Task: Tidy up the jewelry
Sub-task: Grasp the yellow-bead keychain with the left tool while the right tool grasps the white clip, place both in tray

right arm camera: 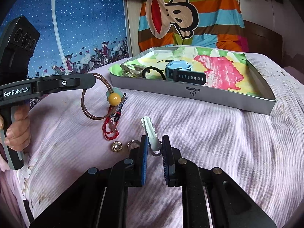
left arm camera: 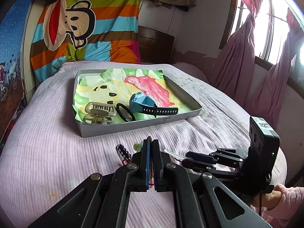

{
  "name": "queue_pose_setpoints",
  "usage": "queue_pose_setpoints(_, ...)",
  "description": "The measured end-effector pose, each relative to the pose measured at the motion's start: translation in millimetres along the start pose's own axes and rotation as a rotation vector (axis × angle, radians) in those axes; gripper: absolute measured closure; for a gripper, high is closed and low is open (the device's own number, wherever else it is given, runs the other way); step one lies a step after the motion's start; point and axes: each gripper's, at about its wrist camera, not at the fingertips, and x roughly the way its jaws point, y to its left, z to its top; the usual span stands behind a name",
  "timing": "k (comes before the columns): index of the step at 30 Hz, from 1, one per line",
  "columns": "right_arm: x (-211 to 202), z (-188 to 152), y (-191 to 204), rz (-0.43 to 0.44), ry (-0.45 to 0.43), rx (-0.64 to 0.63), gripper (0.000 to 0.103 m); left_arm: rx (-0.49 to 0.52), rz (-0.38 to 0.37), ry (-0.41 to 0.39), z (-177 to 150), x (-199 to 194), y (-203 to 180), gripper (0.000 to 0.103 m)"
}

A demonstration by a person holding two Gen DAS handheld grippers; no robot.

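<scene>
My left gripper (left arm camera: 151, 142) is shut on a brown hair tie with a yellow bead (right arm camera: 114, 98), held just above the bed; the gripper also shows in the right wrist view (right arm camera: 93, 81). My right gripper (right arm camera: 154, 144) is open around a white hair clip (right arm camera: 150, 131) lying on the bed; this gripper also shows in the left wrist view (left arm camera: 187, 157). A white box lid (left arm camera: 142, 126) holds a beige claw clip (left arm camera: 99, 111), a black hair tie (left arm camera: 125, 112) and a blue watch (left arm camera: 144, 104).
A red cord bracelet with pink beads (right arm camera: 111, 129), a dark braided cord (right arm camera: 121, 106), a gold bead (right arm camera: 116, 146) and a small ring (right arm camera: 132, 144) lie on the pink bedspread (right arm camera: 218, 142). A striped quilt (left arm camera: 85, 19) hangs behind the box. Curtains (left arm camera: 247, 60) hang at the right.
</scene>
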Motion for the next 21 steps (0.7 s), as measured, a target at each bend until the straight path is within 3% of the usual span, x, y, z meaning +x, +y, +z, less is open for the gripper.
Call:
queue_pose_setpoints(11,-29.2,26.1,-25.3,-0.035,-0.137,0.075,0.090,-0.016,0.050,-0.105,46.2,3.5,-10.1,0.100)
queue_pose_setpoints(21,-12.1,58.5,-65.5,-0.101,-0.165,0.178,0.090,-0.034,0.078,-0.124,75.5,38.8,-6.2,0.100)
